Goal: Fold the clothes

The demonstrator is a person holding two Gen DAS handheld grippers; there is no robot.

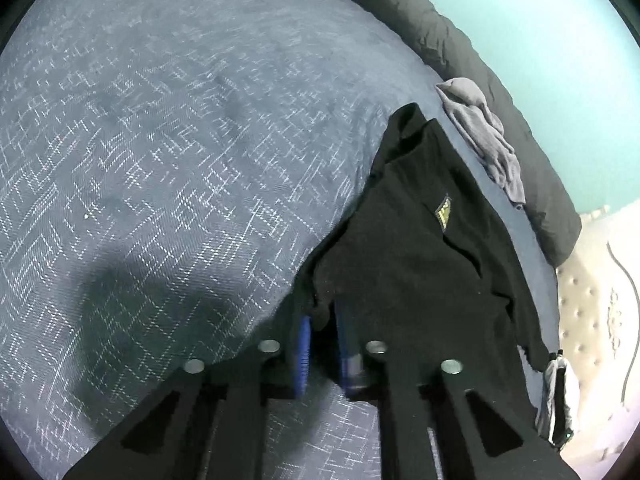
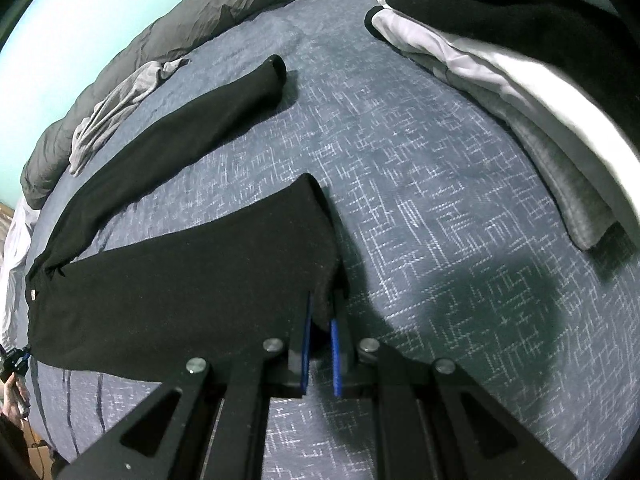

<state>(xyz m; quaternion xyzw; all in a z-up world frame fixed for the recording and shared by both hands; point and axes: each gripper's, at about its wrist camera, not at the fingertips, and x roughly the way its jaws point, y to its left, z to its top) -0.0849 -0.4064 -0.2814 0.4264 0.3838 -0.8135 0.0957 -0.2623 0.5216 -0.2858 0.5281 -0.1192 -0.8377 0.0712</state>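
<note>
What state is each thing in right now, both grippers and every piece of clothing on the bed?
Left gripper: shut on black trousers, near the waist end.
Right gripper: shut on the cuff of one leg.
Black trousers: spread on the bed, legs apart, unfolded.
Grey garment: crumpled by the dark duvet.
Clothes pile: stacked at the bed's edge.
Dark duvet: bunched along the wall.

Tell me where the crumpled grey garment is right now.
The crumpled grey garment lies at the bed's far edge in the right wrist view's upper left, between the dark duvet and the black trousers.
</note>
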